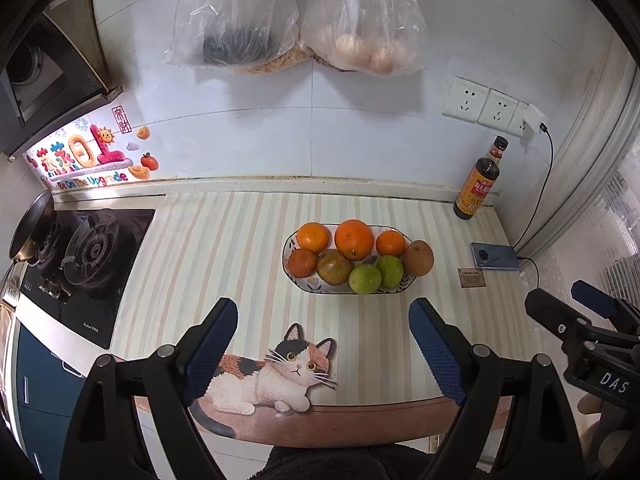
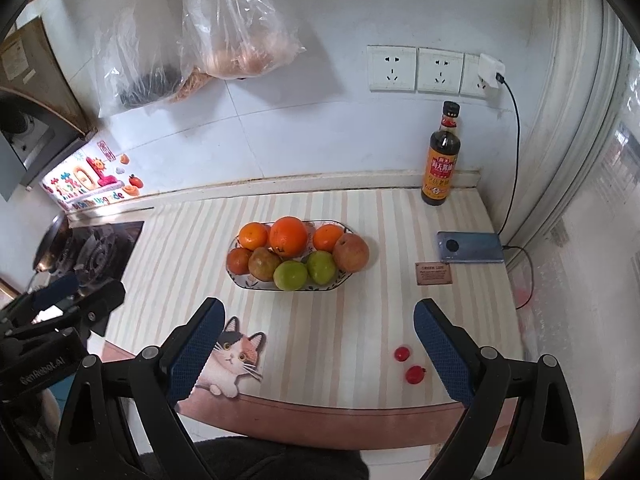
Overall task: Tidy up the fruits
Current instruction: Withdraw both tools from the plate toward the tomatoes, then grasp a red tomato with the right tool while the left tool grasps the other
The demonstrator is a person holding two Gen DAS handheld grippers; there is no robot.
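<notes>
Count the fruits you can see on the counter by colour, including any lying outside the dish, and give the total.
Orange: 4, all in the dish
Green: 2, in the dish
Brownish: 2, in the dish
Small red: 2, loose on the striped mat near the front edge
Total: 10

Oval bowl (image 2: pixel 340 280) heaped with fruits (image 2: pixel 289 237); two cherry tomatoes (image 2: pixel 401 353) lie apart.
</notes>
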